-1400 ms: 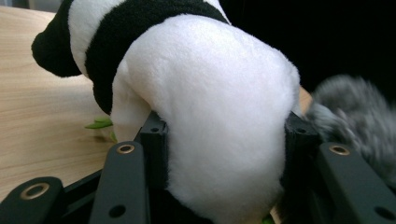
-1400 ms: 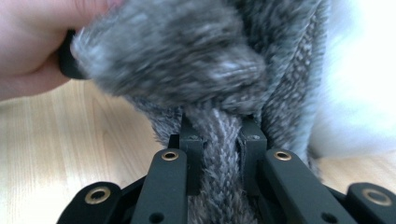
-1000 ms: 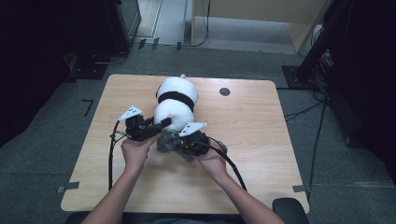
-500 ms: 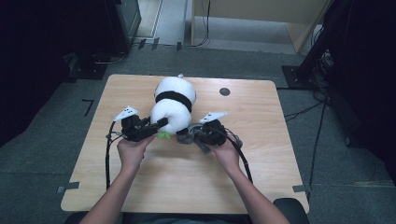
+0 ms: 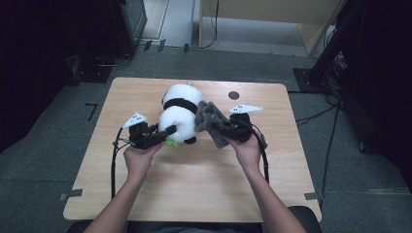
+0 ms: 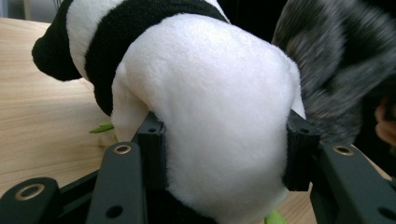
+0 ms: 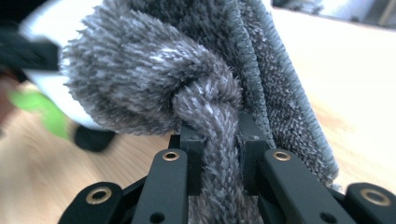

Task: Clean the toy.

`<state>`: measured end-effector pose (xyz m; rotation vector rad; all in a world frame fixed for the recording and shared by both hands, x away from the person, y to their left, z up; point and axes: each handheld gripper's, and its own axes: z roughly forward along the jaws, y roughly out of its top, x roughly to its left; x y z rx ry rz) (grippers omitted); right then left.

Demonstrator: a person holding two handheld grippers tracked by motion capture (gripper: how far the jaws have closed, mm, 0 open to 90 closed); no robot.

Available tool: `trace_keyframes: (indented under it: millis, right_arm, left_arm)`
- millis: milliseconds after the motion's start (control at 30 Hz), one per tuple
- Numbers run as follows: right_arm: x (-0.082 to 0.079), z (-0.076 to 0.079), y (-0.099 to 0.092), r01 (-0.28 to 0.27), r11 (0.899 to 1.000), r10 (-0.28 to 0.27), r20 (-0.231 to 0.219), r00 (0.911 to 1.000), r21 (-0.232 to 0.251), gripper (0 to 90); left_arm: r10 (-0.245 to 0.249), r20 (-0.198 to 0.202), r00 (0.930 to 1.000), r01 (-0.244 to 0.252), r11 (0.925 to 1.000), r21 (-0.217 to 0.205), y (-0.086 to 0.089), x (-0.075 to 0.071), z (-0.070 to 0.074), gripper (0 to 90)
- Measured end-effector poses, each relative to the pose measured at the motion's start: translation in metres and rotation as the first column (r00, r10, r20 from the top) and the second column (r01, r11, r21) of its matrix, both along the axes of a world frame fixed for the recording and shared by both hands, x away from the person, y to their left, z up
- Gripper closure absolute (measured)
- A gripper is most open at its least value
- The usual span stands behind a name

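Observation:
A black-and-white panda plush [image 5: 179, 112] lies on the wooden table [image 5: 145, 194], head away from me. My left gripper [image 5: 167, 131] is shut on its white rump [image 6: 219, 116], both pads [image 6: 154, 154] pressed into the fur. A small green leaf piece [image 5: 171, 143] sticks out under the plush. My right gripper [image 5: 219, 127] is shut on a bunched grey fuzzy cloth [image 7: 210, 140], held up beside the panda's right side. The cloth [image 5: 210, 121] drapes against the plush.
A dark round hole [image 5: 234, 95] sits in the table near its far edge. Cables [image 5: 114, 160] trail from both grippers toward the near side. Dark equipment and a stand [image 5: 335, 43] surround the table on the floor.
My right gripper has carried the grey cloth up and to the right, from in front of the panda to its right side. The left gripper and the plush have stayed put.

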<state>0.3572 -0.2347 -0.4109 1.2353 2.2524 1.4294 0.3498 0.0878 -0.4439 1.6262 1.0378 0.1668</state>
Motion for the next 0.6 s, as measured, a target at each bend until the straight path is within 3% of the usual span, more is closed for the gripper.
trace_keyframes:
  millis: [67, 133, 267, 300, 367, 600]
  right_arm:
    - [-0.002, 0.004, 0.003, -0.012, 1.0, 0.012, 0.008, 0.9999, 0.008, 77.7]
    - [-0.01, 0.012, 0.015, -0.058, 0.998, 0.058, 0.032, 0.9978, 0.021, 77.5]
    - [-0.015, 0.015, 0.031, -0.104, 0.995, 0.104, 0.04, 0.9938, -0.006, 77.6]
    - [-0.019, 0.013, 0.041, -0.126, 0.991, 0.128, 0.044, 0.9908, -0.047, 77.8]
    - [-0.022, 0.011, 0.047, -0.133, 0.989, 0.136, 0.046, 0.9896, -0.068, 77.9]
    - [-0.03, -0.003, 0.068, -0.197, 0.978, 0.198, 0.016, 0.98, -0.067, 77.9]
  left_arm:
    - [-0.007, 0.003, 1.0, 0.007, 0.9999, 0.013, -0.004, -0.001, -0.001, 47.1]
    - [-0.026, 0.003, 0.9997, 0.025, 0.9993, 0.028, -0.011, -0.003, -0.002, 47.1]
    - [-0.042, 0.002, 0.9991, 0.042, 0.9984, 0.037, -0.019, -0.006, -0.004, 47.1]
    - [-0.045, 0.004, 0.999, 0.045, 0.9974, 0.056, -0.023, -0.007, -0.004, 47.1]
    - [-0.036, 0.001, 0.9993, 0.036, 0.9975, 0.06, -0.023, -0.007, -0.004, 47.1]
    - [-0.004, -0.009, 0.9999, 0.004, 0.9986, 0.052, -0.02, -0.006, -0.003, 47.3]
